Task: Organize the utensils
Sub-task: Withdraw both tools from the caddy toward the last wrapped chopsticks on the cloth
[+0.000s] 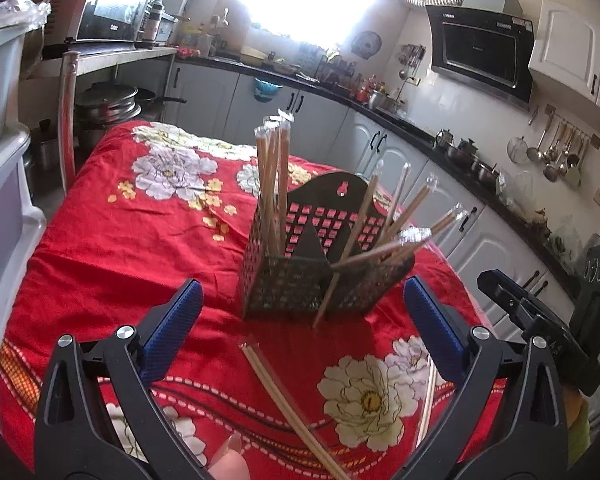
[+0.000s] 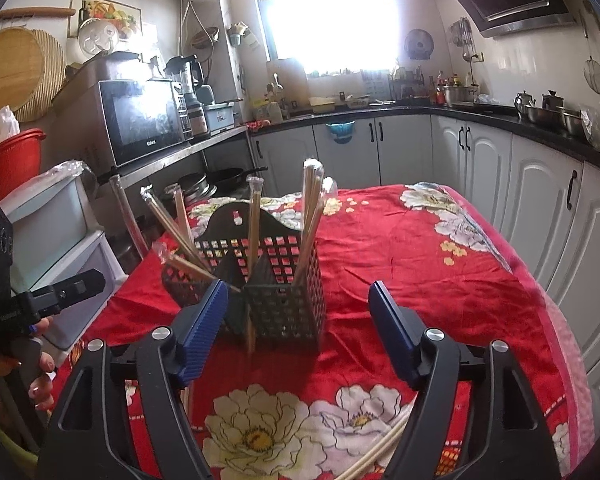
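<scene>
Claws first: the left claw [image 1: 302, 320] hangs low over the near edge of the worktop [image 1: 100, 248] with its blue pads spread wide and nothing between them, and the right claw [image 2: 298, 332] is likewise apart and empty, aimed at the same spot from the other side. Just beyond both stands the dark perforated utensil holder [image 1: 296, 284], set near the middle of the red flowered cloth, its tall back panel toward the far edge. Most of the wrapped chopsticks [image 1: 272, 184] are already in it: one bunch stands nearly upright in one compartment, another fans out at a slant from the neighbouring one. Left to do, by my reading, are the loose chopsticks [image 1: 292, 412] lying flat on the cloth at the near edge, below the left claw, and another pair [image 2: 380, 444] by the right claw. So the sorting looks well advanced but not finished.
</scene>
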